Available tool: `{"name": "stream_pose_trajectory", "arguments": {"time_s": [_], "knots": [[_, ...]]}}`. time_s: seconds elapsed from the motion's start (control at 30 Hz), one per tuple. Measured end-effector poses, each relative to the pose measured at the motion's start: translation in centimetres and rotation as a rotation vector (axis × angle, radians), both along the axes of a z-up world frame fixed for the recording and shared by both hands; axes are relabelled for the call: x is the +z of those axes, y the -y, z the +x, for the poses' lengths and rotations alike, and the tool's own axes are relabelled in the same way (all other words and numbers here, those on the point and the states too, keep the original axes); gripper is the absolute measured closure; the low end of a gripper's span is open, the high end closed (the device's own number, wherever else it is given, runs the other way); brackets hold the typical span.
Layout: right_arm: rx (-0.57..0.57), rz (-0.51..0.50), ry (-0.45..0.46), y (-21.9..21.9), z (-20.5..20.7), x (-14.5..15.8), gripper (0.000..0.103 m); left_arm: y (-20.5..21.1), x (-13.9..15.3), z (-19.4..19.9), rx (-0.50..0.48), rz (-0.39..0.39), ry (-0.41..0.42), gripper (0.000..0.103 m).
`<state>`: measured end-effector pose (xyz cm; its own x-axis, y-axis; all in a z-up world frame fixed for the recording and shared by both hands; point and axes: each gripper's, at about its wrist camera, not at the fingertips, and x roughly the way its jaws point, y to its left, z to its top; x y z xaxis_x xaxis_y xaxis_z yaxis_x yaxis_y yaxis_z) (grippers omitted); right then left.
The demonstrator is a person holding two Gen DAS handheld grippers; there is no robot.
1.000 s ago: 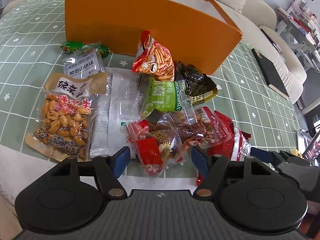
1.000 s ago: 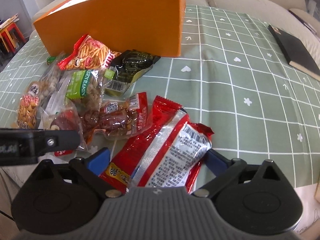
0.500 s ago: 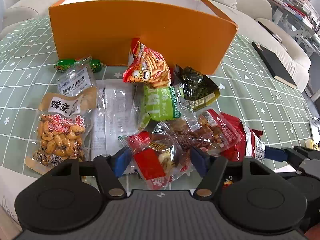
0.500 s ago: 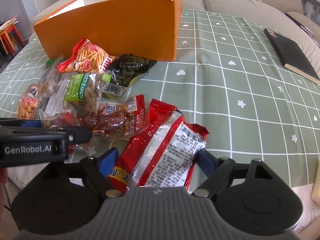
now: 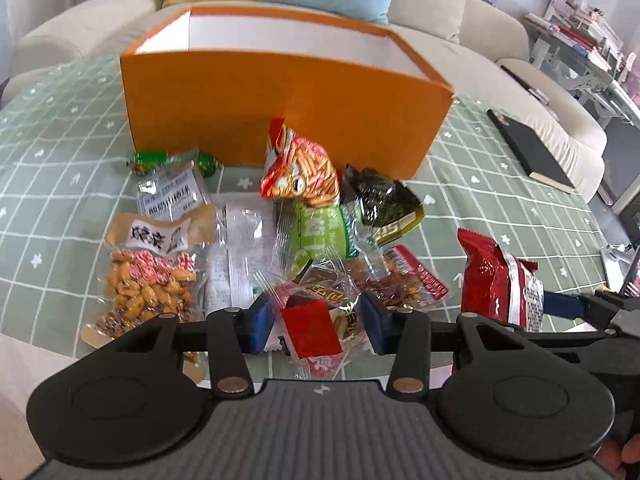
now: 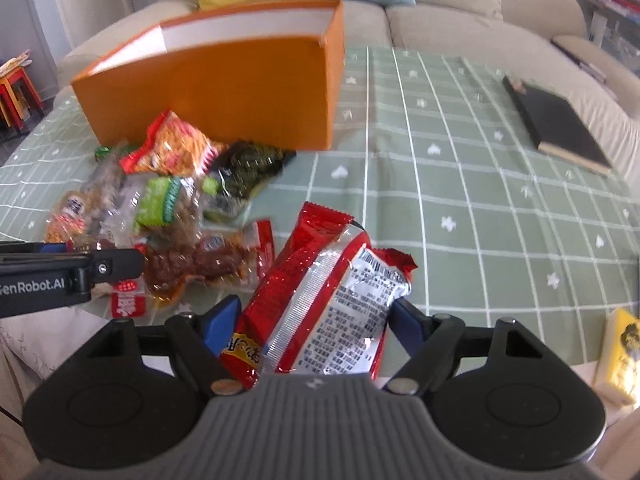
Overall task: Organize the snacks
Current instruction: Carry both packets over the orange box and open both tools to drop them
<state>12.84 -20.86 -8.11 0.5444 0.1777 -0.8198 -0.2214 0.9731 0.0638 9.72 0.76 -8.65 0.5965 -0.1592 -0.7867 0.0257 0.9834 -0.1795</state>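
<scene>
At the bottom centre of the left wrist view, the left gripper (image 5: 316, 322) is closed on a clear packet with a red label (image 5: 316, 328); its two blue fingers (image 5: 260, 320) press the packet from both sides. At the bottom centre of the right wrist view, the right gripper (image 6: 310, 320) is clamped on a red and silver snack bag (image 6: 324, 296), which stands tilted between the blue fingers (image 6: 222, 318) and reaches up toward the middle of the frame. The same bag shows at the right of the left wrist view (image 5: 500, 280).

Just above the left gripper, in the middle of the frame, lies the pile of the other snacks on the green checked tablecloth (image 5: 60, 200). At the left is a bag of yellow nuts (image 5: 148, 280); beside it is a long white packet (image 5: 240, 256). Above the held packet lie a green raisin packet (image 5: 320, 236) and a red packet of brown pieces (image 5: 404, 280). Higher in the frame are a dark green packet (image 5: 380, 200), an orange and red bag of sticks (image 5: 300, 168) and a small green candy (image 5: 148, 160).

Behind the pile, in the upper centre, stands an open orange box (image 5: 280, 108) with white inner walls. At the upper right lies a black notebook (image 5: 532, 152), well apart from the snacks. A beige sofa (image 5: 440, 8) fills the top of the frame.
</scene>
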Motion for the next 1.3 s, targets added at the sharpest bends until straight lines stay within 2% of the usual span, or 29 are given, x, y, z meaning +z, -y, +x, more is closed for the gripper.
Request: {"name": "stream_pose_trajectory", "arguments": {"time_s": [0.37, 0.73, 0.97, 1.23, 1.3], "knots": [[0.127, -0.015, 0.181, -1.9, -0.6, 4.9, 0.026, -1.8, 3.8, -0.5, 0.041, 0.044, 0.059, 0.051], [0.190, 0.025, 0.338, -4.7, 3.3, 11.0, 0.026, -4.3, 9.0, 2.8, 0.074, 0.140, 0.167, 0.051], [0.206, 0.083, 0.369, -6.9, 8.1, 13.1, 0.026, -5.3, 11.8, 6.4, 0.084, 0.190, 0.236, 0.051], [0.219, 0.126, 0.373, -10.4, 13.8, 13.7, 0.026, -6.0, 11.7, 10.9, 0.051, 0.267, 0.248, 0.051], [0.223, 0.109, 0.377, -11.6, 14.8, 13.6, 0.026, -6.3, 11.2, 12.1, 0.047, 0.286, 0.231, 0.051]]}}
